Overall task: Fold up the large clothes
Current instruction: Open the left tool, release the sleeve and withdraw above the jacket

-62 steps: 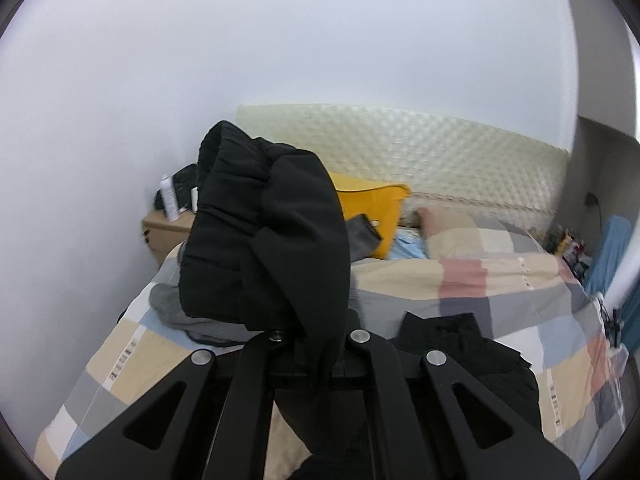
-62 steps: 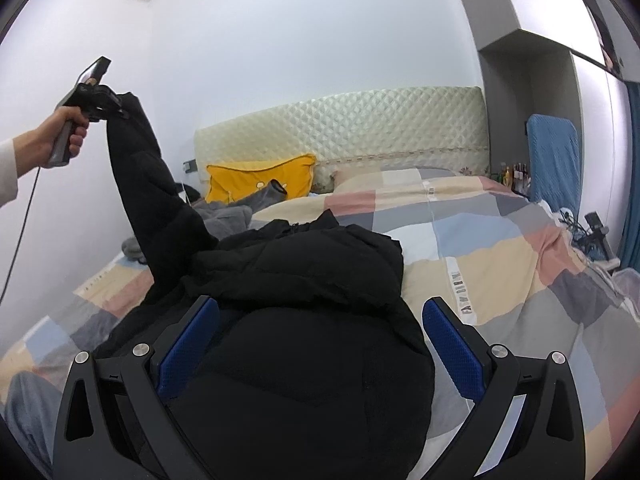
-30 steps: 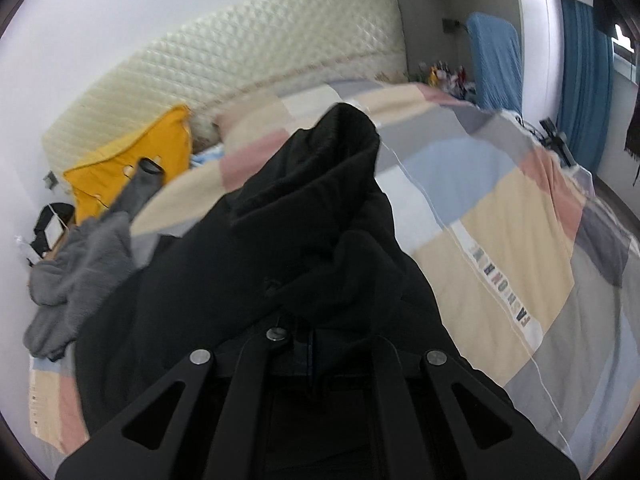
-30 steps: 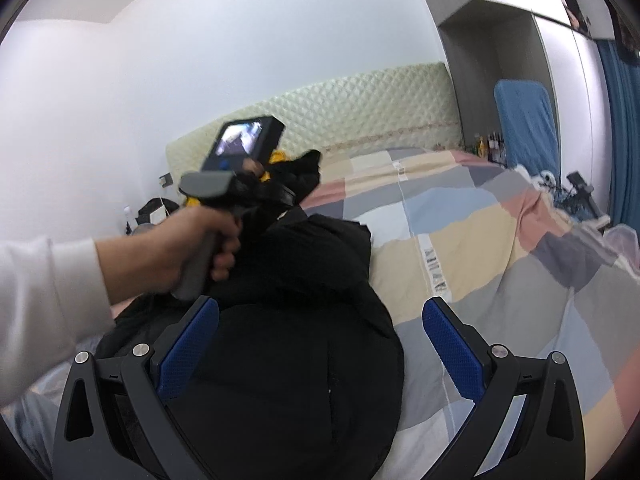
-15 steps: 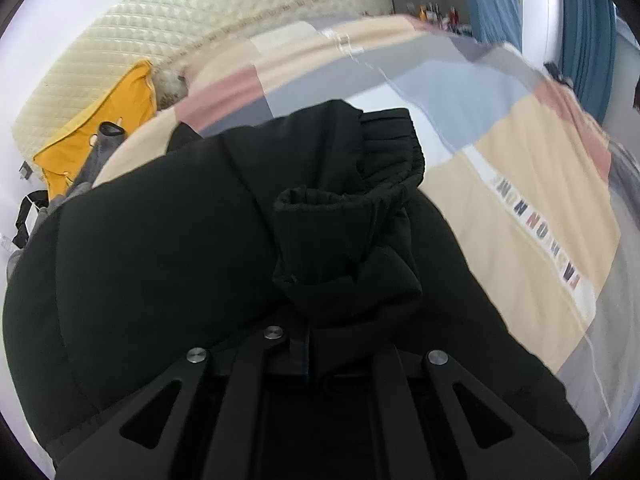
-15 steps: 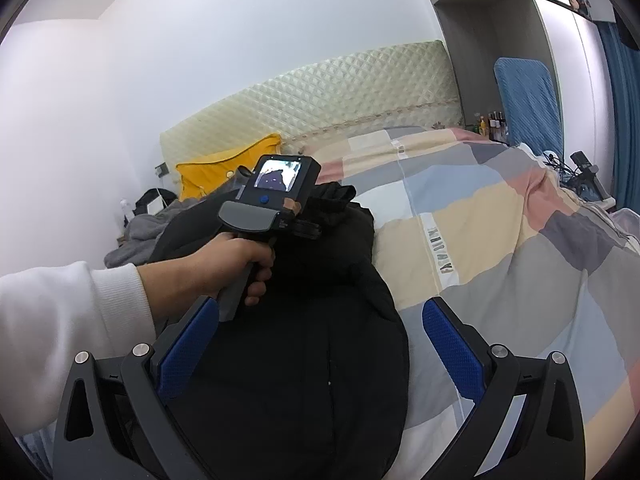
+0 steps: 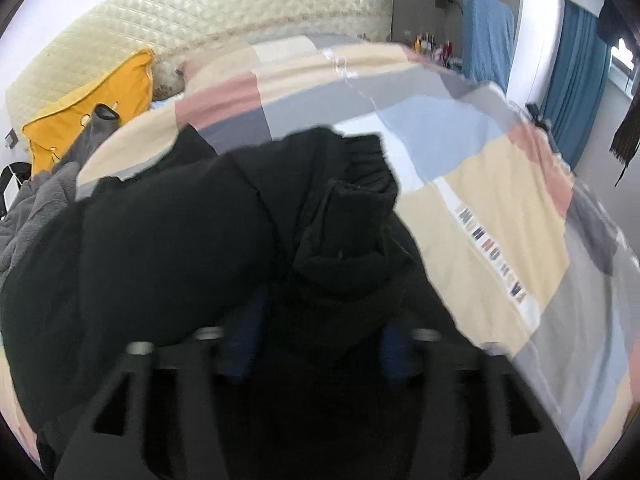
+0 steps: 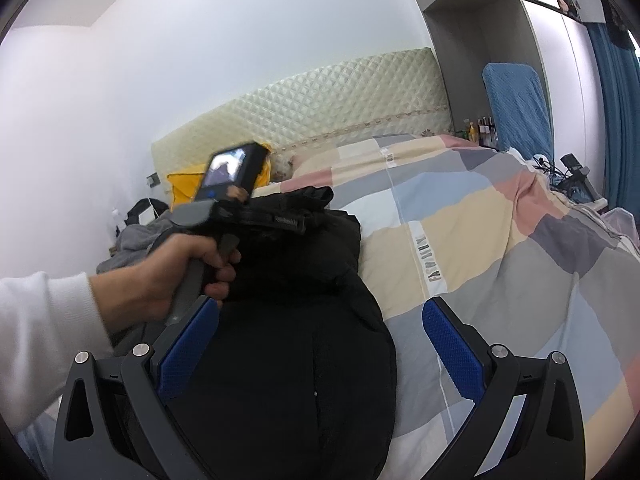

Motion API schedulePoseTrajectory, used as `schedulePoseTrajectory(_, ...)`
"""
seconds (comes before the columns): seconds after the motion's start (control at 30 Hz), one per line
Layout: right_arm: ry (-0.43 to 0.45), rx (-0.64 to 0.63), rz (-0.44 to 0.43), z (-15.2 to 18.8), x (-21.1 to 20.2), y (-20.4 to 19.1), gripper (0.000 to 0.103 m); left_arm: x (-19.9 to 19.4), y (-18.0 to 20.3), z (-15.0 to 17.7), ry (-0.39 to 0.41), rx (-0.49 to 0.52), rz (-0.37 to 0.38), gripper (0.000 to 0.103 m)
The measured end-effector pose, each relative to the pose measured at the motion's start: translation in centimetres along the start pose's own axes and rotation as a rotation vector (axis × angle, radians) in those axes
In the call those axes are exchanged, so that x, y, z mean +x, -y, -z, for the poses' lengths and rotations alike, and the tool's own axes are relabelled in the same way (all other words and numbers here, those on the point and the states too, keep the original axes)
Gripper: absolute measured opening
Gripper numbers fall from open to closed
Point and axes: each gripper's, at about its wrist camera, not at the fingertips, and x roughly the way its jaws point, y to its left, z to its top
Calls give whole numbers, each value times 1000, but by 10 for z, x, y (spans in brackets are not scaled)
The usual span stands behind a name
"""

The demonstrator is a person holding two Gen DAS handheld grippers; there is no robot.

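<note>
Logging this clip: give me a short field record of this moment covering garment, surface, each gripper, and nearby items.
garment: black puffy jacket, bunched on the bed, its sleeve cuff laid across the body
surface: bed with pastel checked quilt, cream quilted headboard
left gripper: jaws opening, sleeve fabric between them, pads no longer pressing
left hand: grips the tool handle, white sleeve
right gripper: open, empty, above the jacket
nearby: yellow pillow, grey fleece garment
</note>
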Motion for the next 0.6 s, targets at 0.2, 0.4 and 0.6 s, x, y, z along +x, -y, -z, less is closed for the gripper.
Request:
schedulePoseTrajectory(0.2,15,-27,-14,1,-4,-6,103,-61,-13,-6,99,-47,-37,81)
schedulePoseTrajectory(0.4,44,-52,-31,-1,-12,-13,103,-148,-44,1,196,-146,-80,81)
schedulePoseTrajectory(0.6,78,-67,-31,-2,-21,-21,103,-229,-62,14,261,-149,-118,81)
